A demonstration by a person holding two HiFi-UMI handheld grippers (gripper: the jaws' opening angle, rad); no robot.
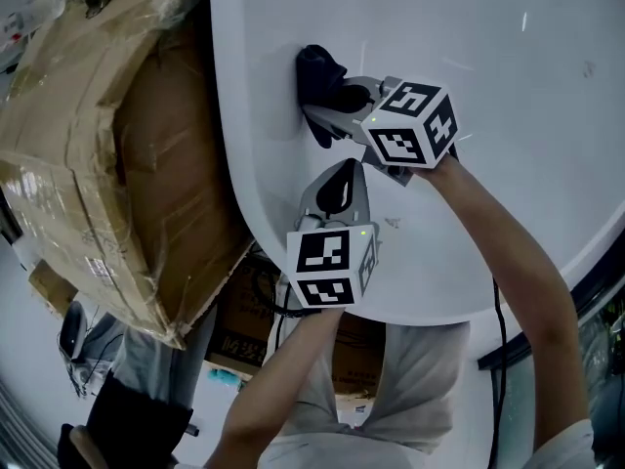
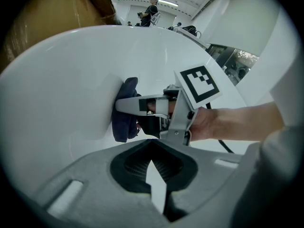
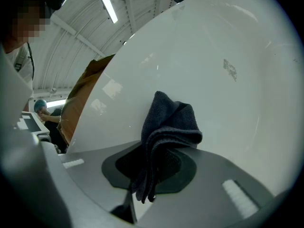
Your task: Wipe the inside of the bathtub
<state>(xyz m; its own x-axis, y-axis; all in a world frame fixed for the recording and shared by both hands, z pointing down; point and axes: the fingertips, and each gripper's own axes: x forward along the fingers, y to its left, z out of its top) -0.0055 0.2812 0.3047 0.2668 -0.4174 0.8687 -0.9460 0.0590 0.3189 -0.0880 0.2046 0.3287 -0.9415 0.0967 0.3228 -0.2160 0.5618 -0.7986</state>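
Note:
The white bathtub [image 1: 508, 57] fills the head view. Its inner wall [image 2: 61, 80] curves ahead of the left gripper, and the same wall [image 3: 228, 42] rises in front of the right gripper. A dark blue cloth [image 1: 317, 71] is bunched against the tub's side wall, and my right gripper [image 1: 330, 104] is shut on it. The folded cloth [image 3: 171, 122] hangs out between that gripper's [image 3: 153, 161] jaws. My left gripper [image 1: 344, 172] hovers just below the right one, shut with nothing in it. From the left gripper [image 2: 152, 152], I see the cloth [image 2: 124, 115] pressed to the wall by the right gripper [image 2: 124, 107].
A large cardboard box wrapped in plastic film [image 1: 98, 145] stands tight against the tub's outer left rim. A black cable [image 1: 498, 340] runs down along my right arm. A small smudge [image 3: 230, 69] marks the tub wall. People [image 2: 152, 8] stand far behind the tub.

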